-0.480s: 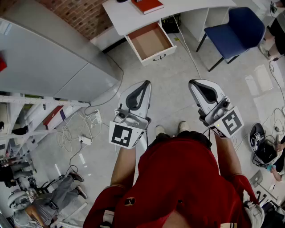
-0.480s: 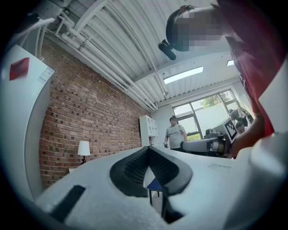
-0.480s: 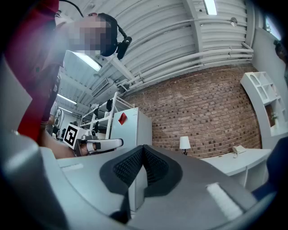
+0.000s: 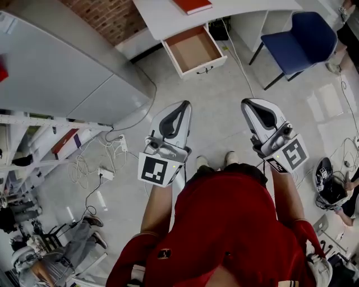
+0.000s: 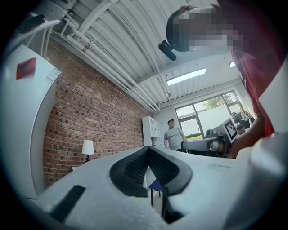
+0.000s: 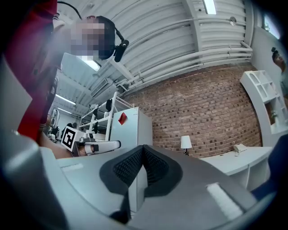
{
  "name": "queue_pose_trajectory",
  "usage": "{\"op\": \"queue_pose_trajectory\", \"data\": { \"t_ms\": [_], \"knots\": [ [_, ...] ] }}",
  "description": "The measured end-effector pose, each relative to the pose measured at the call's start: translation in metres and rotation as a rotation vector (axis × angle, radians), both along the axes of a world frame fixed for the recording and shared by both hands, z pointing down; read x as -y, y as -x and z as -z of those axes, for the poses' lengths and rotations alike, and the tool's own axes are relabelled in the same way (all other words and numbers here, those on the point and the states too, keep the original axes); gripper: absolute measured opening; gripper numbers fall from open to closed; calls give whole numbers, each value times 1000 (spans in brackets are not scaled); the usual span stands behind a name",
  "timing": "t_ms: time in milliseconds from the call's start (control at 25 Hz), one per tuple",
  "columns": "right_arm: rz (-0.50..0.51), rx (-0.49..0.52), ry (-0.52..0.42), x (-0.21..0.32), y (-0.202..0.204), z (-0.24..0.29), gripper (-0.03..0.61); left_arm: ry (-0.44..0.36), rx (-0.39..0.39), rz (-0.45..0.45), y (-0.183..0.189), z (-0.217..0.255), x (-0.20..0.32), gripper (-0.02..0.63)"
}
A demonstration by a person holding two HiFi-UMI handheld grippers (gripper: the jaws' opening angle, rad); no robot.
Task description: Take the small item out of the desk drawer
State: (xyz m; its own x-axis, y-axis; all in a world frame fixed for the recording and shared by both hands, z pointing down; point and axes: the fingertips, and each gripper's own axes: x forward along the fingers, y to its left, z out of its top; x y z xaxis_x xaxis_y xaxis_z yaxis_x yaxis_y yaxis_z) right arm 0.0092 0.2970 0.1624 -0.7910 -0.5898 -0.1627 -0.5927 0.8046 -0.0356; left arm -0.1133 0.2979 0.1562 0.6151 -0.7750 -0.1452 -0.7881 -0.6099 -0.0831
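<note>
The desk drawer [image 4: 194, 49] stands pulled open under the white desk [image 4: 162, 19], far ahead at the top of the head view. Its brown bottom is bare as far as I can see; no small item shows in it. My left gripper [image 4: 182, 104] and right gripper [image 4: 247, 102] are held side by side at waist height, well short of the drawer. Both are shut with nothing between the pads. In the left gripper view the left gripper [image 5: 147, 148] points at a brick wall. The right gripper [image 6: 143, 146] likewise has its pads closed together.
A red book [image 4: 193, 4] lies on the desk. A blue chair [image 4: 300, 33] stands to the drawer's right, and a large grey cabinet [image 4: 61, 73] to its left. Cables and a power strip [image 4: 105, 174] lie on the floor at left. A person [image 5: 173, 134] stands in the distance.
The head view has shifted slightly, so the drawer sits a little higher and further right in the picture. Both grippers keep the same pose and stay shut.
</note>
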Motion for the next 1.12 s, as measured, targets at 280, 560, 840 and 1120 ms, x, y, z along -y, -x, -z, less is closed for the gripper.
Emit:
{"op": "queue_pose_trajectory", "data": {
  "t_ms": [280, 560, 840, 1120],
  "knots": [
    [-6, 17, 10, 2, 33, 7, 11, -8, -23, 7, 39, 0, -3, 6],
    [-71, -36, 6, 16, 50, -3, 11, -14, -37, 9, 83, -11, 8, 6],
    [-76, -73, -12, 55, 62, -1, 11, 15, -19, 2, 93, -20, 49, 6],
    [-31, -76, -72, 126, 51, -3, 11, 26, 47, -2, 73, -29, 123, 6]
  ]
}}
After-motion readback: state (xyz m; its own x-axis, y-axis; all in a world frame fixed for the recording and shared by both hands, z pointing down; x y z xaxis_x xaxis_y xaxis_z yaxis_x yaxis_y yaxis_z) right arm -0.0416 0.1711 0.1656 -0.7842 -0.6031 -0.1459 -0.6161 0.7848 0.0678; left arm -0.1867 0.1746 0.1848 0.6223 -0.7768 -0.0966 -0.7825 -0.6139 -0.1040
